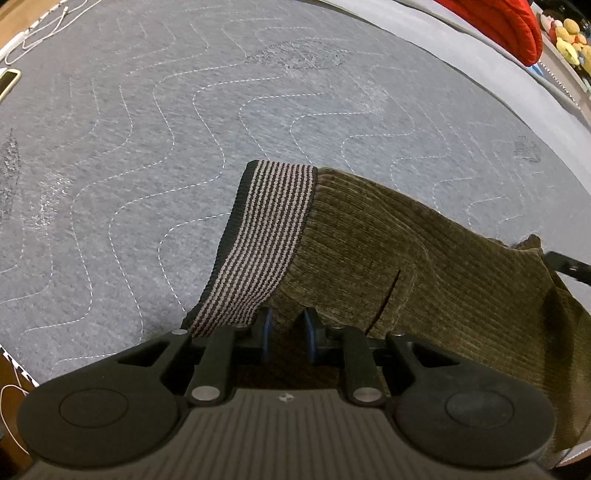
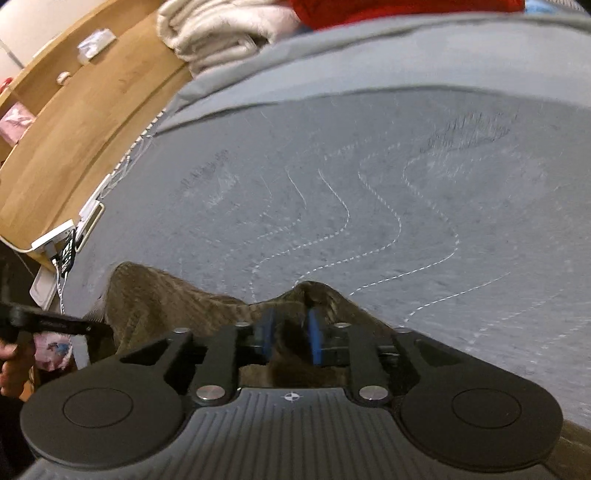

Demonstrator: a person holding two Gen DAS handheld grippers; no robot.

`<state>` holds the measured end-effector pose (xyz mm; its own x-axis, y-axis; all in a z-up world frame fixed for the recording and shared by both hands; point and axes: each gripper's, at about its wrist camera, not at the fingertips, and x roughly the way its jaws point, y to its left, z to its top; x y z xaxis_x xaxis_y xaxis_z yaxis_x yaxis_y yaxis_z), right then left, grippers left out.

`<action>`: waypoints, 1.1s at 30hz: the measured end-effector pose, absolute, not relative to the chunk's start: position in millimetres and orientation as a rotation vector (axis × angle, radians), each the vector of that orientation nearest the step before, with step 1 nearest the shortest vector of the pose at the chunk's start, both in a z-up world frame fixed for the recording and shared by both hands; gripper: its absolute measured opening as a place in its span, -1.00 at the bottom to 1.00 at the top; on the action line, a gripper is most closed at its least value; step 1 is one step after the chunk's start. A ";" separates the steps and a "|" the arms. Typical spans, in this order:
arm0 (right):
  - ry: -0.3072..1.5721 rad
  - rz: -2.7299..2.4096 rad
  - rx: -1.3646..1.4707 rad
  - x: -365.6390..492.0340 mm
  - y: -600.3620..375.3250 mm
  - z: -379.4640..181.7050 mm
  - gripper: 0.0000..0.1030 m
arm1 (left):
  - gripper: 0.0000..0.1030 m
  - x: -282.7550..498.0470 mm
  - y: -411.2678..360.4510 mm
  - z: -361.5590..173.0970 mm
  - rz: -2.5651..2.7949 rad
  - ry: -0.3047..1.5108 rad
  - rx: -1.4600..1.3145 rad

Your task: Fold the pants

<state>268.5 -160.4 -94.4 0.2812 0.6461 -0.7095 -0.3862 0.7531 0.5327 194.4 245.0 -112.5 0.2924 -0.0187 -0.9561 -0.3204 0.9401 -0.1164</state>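
Olive-brown corduroy pants (image 1: pixel 406 251) with a black-and-grey striped waistband (image 1: pixel 266 240) hang over a grey quilted bed cover (image 1: pixel 147 147). My left gripper (image 1: pixel 288 332) is shut on the pants just below the waistband. My right gripper (image 2: pixel 290 334) is shut on another bunched part of the pants (image 2: pixel 166 295), lifting a peak of fabric. The right gripper's finger shows at the right edge of the left wrist view (image 1: pixel 569 266). The left gripper shows at the left edge of the right wrist view (image 2: pixel 55 321).
A red garment (image 1: pixel 498 22) and soft toys (image 1: pixel 569 37) lie at the far right. A phone (image 1: pixel 7 83) and white cables (image 1: pixel 48 22) lie at the far left. A wooden shelf (image 2: pixel 74 122), folded white towels (image 2: pixel 221 33) and chargers (image 2: pixel 62 251) border the bed.
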 end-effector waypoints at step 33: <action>1.084 0.764 -0.148 250.1 -197.6 -86.8 -0.14 | -0.25 195.8 226.8 -98.3 0.145 1.227 -0.279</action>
